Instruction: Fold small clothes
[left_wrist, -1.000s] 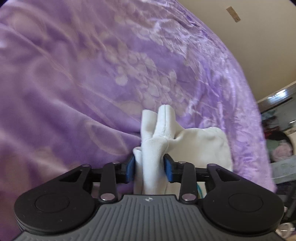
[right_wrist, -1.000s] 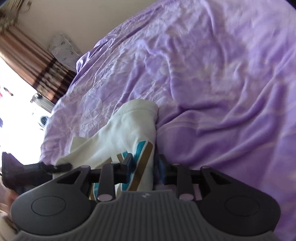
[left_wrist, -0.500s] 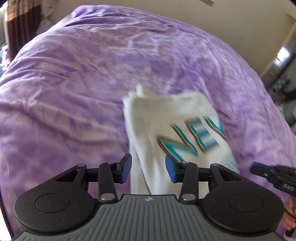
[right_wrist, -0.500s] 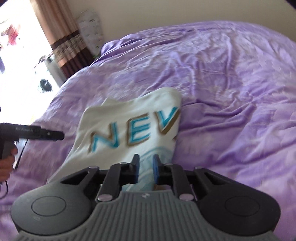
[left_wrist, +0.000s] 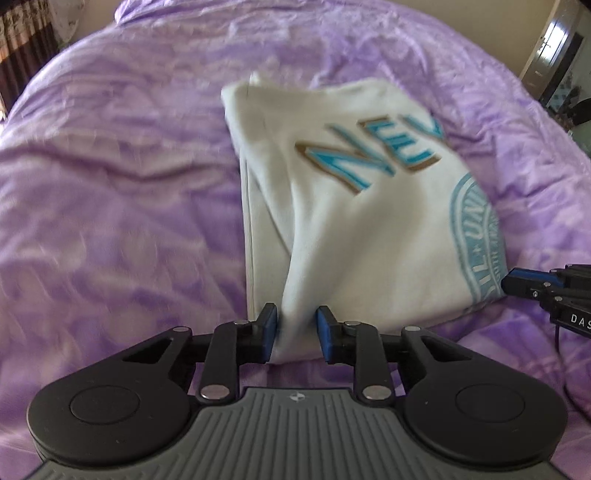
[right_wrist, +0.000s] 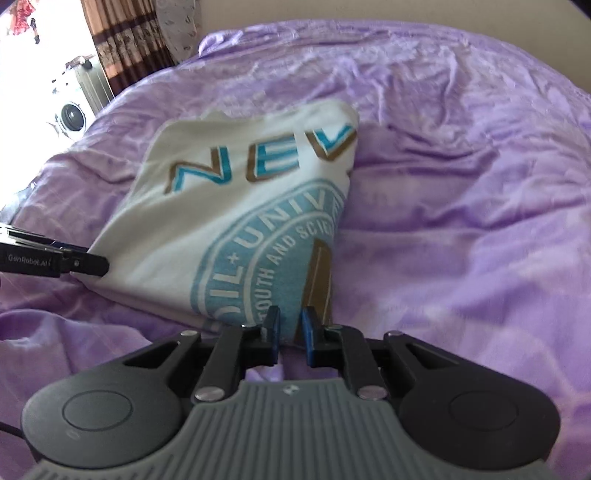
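Observation:
A white T-shirt (left_wrist: 354, 229) with blue "NEV" lettering and a round blue seal lies folded, print up, on a purple bedspread (left_wrist: 122, 206). My left gripper (left_wrist: 295, 326) has the shirt's near left corner bunched between its blue pads. Its jaws are closing, and the cloth rises in a taut ridge to them. My right gripper (right_wrist: 289, 326) is shut narrowly on the shirt's (right_wrist: 229, 206) near right hem, by the seal. Each gripper shows in the other's view: the right gripper (left_wrist: 511, 282) at the shirt's right edge, the left gripper (right_wrist: 99, 266) at its left edge.
The bedspread (right_wrist: 461, 221) is rumpled all round the shirt. A brown curtain (right_wrist: 122, 40), a white radiator (right_wrist: 92, 86) and a round-faced white appliance (right_wrist: 72, 116) stand past the bed's far left corner. Cluttered furniture (left_wrist: 561, 66) sits beyond the far right edge.
The shirt, bunched and hanging from the jaws a second ago, now lies spread with its print up. Both grippers swung round to its near edge, and both pairs of jaws have narrowed.

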